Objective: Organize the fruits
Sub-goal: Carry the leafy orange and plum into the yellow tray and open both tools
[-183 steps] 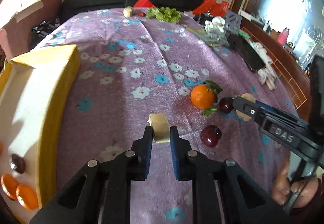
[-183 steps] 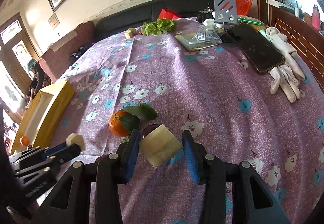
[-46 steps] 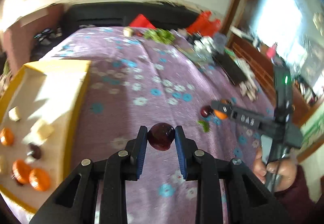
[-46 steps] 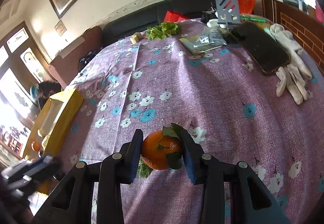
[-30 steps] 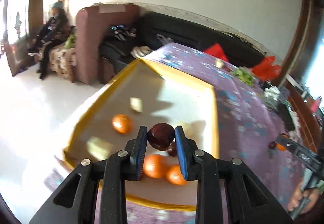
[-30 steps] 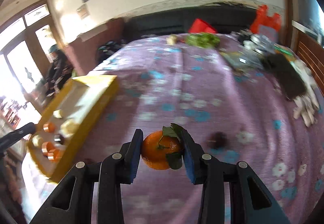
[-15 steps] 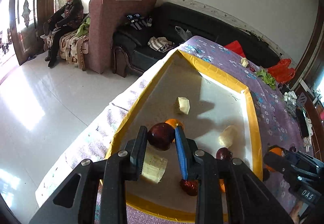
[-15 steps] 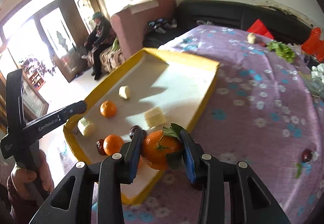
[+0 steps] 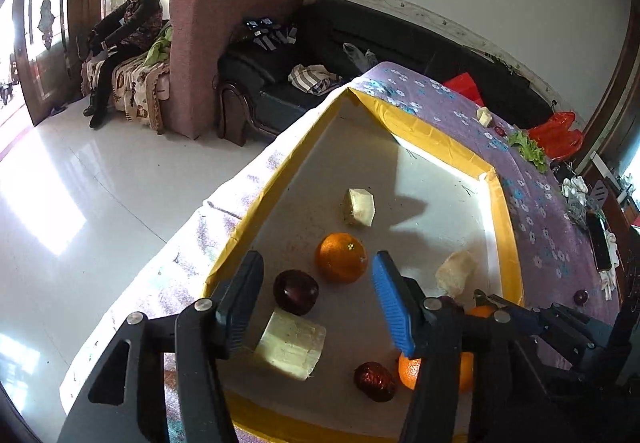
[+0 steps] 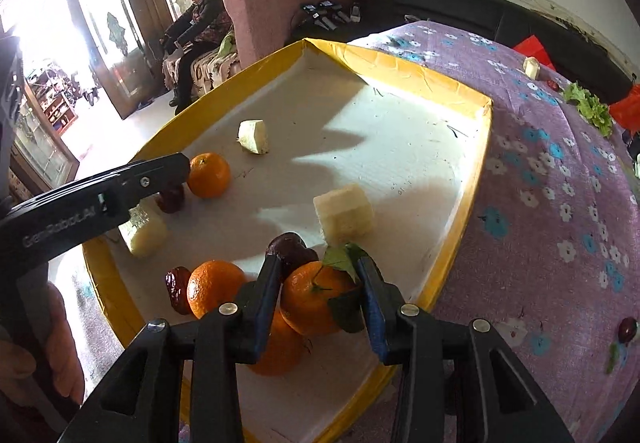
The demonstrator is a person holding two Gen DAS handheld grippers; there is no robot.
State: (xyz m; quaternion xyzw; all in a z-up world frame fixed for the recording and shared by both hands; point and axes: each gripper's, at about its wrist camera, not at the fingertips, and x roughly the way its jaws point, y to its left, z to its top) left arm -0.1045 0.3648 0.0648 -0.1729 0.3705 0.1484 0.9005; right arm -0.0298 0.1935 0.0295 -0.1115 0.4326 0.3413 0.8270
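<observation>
The right gripper [image 10: 318, 297] holds the leafy orange [image 10: 316, 297] between its fingers, seemingly just above the tray's [image 10: 476, 179] near corner, while the left gripper [image 9: 318, 301] is spread wide over the released plum [image 9: 295, 291].

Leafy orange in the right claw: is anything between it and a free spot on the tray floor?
Yes. The leafy orange hangs over another orange and beside a dark plum. Bare tray floor lies further in.

Both wrist views close over tray [image 9: 498, 203]
</observation>
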